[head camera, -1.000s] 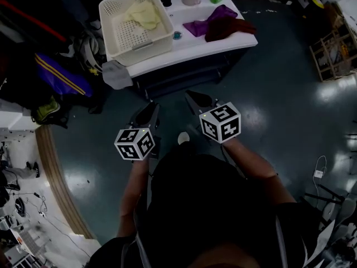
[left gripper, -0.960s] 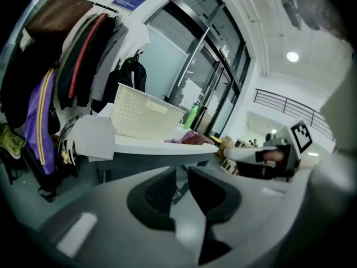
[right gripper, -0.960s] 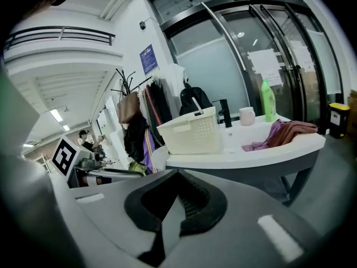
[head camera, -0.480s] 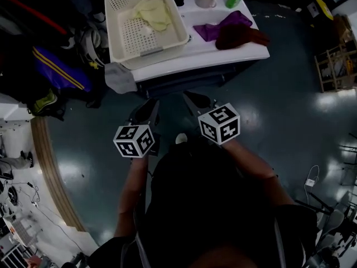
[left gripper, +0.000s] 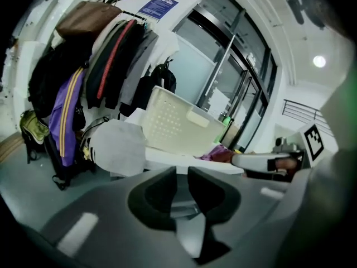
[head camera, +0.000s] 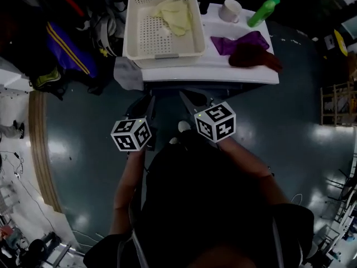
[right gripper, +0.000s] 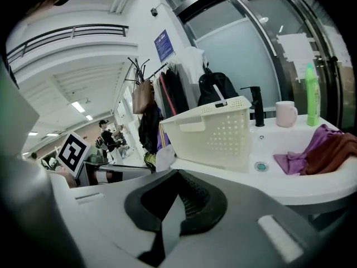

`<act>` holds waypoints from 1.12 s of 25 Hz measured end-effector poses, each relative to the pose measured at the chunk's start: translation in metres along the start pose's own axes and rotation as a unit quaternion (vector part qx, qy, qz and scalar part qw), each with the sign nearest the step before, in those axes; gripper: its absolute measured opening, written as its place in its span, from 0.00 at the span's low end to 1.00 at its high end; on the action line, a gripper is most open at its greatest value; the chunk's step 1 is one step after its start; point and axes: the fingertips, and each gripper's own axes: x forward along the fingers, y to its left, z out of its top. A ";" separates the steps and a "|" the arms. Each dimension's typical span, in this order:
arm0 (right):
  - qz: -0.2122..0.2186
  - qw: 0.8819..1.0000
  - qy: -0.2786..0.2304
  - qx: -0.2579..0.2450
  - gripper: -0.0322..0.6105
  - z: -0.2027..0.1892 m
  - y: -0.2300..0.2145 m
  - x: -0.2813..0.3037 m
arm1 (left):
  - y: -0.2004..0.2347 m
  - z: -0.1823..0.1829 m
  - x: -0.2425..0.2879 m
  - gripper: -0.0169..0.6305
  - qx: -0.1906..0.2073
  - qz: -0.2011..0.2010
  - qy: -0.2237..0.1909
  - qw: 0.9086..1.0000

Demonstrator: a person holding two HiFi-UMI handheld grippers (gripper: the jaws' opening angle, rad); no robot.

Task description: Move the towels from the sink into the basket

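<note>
The left gripper (head camera: 149, 101) hangs in front of the person, short of the white sink (head camera: 234, 72) and touching nothing. In the left gripper view, the left gripper (left gripper: 182, 172) has its two dark pads a narrow slit apart, only a little open. Nothing sits in the gap, and only the sink's front edge and the basket show beyond it.

The right gripper (head camera: 182, 94) is level with it, just to its right and also clear of the sink. In the right gripper view, the right gripper (right gripper: 177, 173) is closed, its ribbed pads meeting at the tips, and it is empty.

Two towels lie in the sink's basin. A purple towel (head camera: 242, 41) is spread towards the back. A dark red towel (head camera: 254, 57) is bunched against it at the front right. It seems to lap over the rim there, though the dim head view does not make this sure. The cream basket (head camera: 146, 35) stands on the left end of the sink top, with a yellow towel (head camera: 177, 15) crumpled in its far end.

A mug (head camera: 230, 10) and a green bottle (head camera: 263, 11) stand behind the basin. A pale cloth (head camera: 129, 74) hangs off the sink's left front corner, just below the basket.
</note>
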 end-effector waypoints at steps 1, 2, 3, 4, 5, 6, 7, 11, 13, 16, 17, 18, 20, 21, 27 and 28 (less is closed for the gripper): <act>0.009 1.000 0.003 -0.004 0.04 0.002 0.001 0.005 | 0.006 0.002 0.000 0.13 -0.002 0.010 -0.004 1.000; 0.018 1.000 0.006 -0.009 0.04 0.003 0.003 0.010 | 0.012 0.005 0.000 0.14 -0.005 0.021 -0.010 1.000; 0.027 0.999 0.010 -0.014 0.04 0.004 0.005 0.015 | 0.017 0.007 -0.001 0.14 -0.009 0.032 -0.018 0.999; 0.034 0.999 0.014 -0.019 0.04 0.004 0.006 0.020 | 0.022 0.008 -0.002 0.14 -0.012 0.042 -0.025 0.999; 0.040 0.999 0.019 -0.023 0.04 0.004 0.008 0.024 | 0.026 0.009 -0.003 0.14 -0.015 0.052 -0.032 0.998; 0.046 0.998 0.022 -0.026 0.04 0.004 0.009 0.027 | 0.030 0.010 -0.004 0.14 -0.017 0.061 -0.037 0.997; 0.053 0.998 0.025 -0.028 0.04 0.004 0.011 0.031 | 0.034 0.010 -0.005 0.14 -0.021 0.069 -0.042 0.997; 0.079 0.995 0.034 -0.044 0.04 0.007 0.019 0.047 | 0.046 0.014 -0.008 0.14 -0.029 0.092 -0.054 0.994; 0.091 0.994 0.039 -0.052 0.04 0.009 0.023 0.055 | 0.052 0.015 -0.008 0.14 -0.031 0.102 -0.057 0.993; 0.108 0.991 0.047 -0.063 0.04 0.010 0.028 0.065 | 0.061 0.017 -0.007 0.15 -0.035 0.117 -0.063 0.991; 0.113 0.990 0.049 -0.066 0.04 0.010 0.028 0.069 | 0.065 0.018 -0.007 0.16 -0.037 0.122 -0.065 0.990; 0.117 0.989 0.052 -0.068 0.04 0.011 0.029 0.073 | 0.068 0.019 -0.006 0.16 -0.039 0.128 -0.068 0.989; 0.127 0.988 0.056 -0.072 0.04 0.012 0.029 0.080 | 0.075 0.021 -0.004 0.16 -0.041 0.139 -0.072 0.987; 0.132 0.987 0.057 -0.073 0.04 0.013 0.030 0.083 | 0.077 0.022 -0.003 0.17 -0.042 0.144 -0.074 0.986; 0.159 0.982 0.067 -0.079 0.04 0.014 0.035 0.100 | 0.094 0.027 0.003 0.20 -0.052 0.169 -0.088 0.980; 0.163 0.981 0.068 -0.081 0.04 0.014 0.037 0.102 | 0.096 0.028 0.004 0.20 -0.051 0.171 -0.088 0.980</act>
